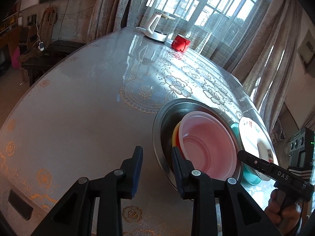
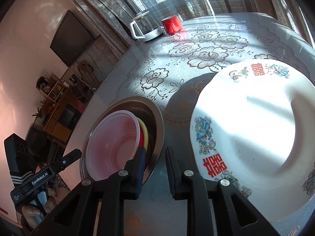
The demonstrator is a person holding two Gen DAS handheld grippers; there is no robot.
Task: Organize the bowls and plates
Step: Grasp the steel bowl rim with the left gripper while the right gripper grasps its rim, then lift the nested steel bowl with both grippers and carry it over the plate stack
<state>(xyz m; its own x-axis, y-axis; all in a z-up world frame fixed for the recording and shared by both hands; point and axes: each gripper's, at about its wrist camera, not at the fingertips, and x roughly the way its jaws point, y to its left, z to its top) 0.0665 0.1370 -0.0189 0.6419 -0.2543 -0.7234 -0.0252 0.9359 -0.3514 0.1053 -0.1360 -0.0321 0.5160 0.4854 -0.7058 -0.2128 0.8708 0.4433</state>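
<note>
A steel plate [image 1: 157, 122] [image 2: 158, 118] lies on the table and holds a translucent pink bowl [image 1: 208, 147] [image 2: 112, 147] nested in a red one and a yellow one [image 2: 145, 131]. My left gripper [image 1: 157, 157] straddles the plate's left rim with a gap at each pad, so it is open. Across the plate, my right gripper [image 2: 155, 157] straddles the right rim the same way, also open. Each gripper shows in the other's view: the right [image 1: 241, 154], the left [image 2: 77, 153]. A white plate [image 1: 254, 141] [image 2: 246, 129] with red characters rests on a teal dish [image 1: 250, 177] to the right.
A white kettle [image 1: 155, 27] [image 2: 143, 27] and a red mug [image 1: 180, 42] [image 2: 171, 24] stand at the far edge by the curtained window. The round table's lace cloth [image 1: 82, 108] spreads to the left. A hand [image 1: 283, 214] grips the right tool's handle.
</note>
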